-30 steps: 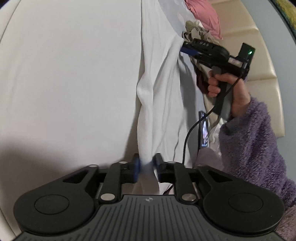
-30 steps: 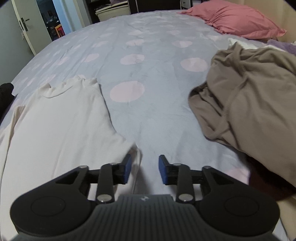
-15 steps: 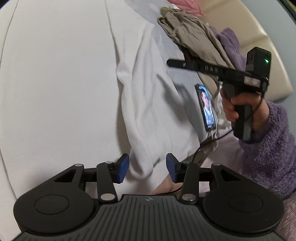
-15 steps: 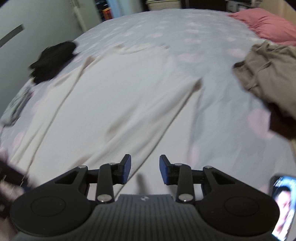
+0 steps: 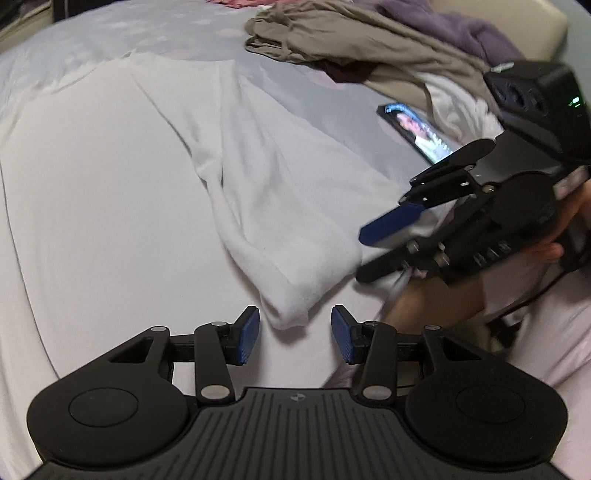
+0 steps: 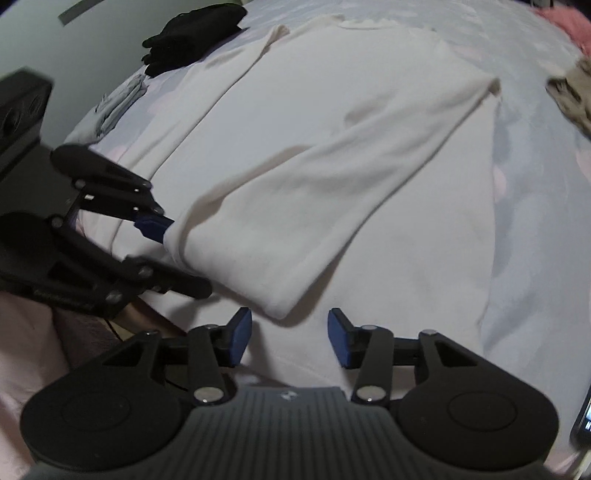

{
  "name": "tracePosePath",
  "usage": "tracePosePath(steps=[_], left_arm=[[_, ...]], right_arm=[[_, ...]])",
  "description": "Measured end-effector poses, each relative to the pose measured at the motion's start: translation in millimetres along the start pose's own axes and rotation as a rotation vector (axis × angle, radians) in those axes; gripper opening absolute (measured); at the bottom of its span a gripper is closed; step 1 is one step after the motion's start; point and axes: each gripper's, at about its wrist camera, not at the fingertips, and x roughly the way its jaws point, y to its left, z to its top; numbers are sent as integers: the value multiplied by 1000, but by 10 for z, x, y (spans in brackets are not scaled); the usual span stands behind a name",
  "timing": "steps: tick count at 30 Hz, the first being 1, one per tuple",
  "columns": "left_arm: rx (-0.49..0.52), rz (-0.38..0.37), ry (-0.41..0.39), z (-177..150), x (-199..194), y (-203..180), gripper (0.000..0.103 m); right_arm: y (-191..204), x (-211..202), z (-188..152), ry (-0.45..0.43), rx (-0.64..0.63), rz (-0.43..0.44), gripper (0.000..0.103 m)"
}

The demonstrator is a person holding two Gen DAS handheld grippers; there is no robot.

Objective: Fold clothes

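White top [image 5: 258, 206] (sleeve folded over)

We see our two black grippers, left gripper [image 5: 294, 334] and right gripper [image 6: 290, 336], with blue pads [image 5: 249, 334], silver screws [image 5: 217, 390], a ribbed grey top, a green light [image 5: 576, 100] and a black cable [image 5: 532, 295].

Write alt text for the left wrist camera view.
A white top lies spread on a grey bed, one sleeve folded across it, its cuff just ahead of the left claw, whose jaws are closing on nothing. The right claw hovers open at right; a lit phone and brown garment lie beyond.
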Motion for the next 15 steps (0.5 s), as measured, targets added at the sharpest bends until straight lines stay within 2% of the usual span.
tracePosePath(steps=[1, 2, 3, 7, 10, 13, 15], left_arm=[[11, 7, 8, 10, 32, -14, 27], [13, 10, 12, -10, 22, 5, 26], [13, 7, 12, -1, 25, 18, 21], [-55, -87, -24, 80, -32, 158, 13], [-200, -197, -92, 162, -98, 392, 13], [-397, -273, -160, 193, -102, 699, 12], [-500, -304, -178, 195, -43, 861, 12]], right_arm=[[10, -1, 8, -4, -9, 3, 43], [13, -5, 21, -8, -13, 6, 31], [-1, -16, 46, -14, -9, 11, 25], [-112, -97, 159, -73, 48, 19, 26], [-242, -148, 237, -125, 123, 17, 36], [-350, -156, 289, -150, 192, 39, 36], [-368, -133, 315, -147, 210, 51, 36]])
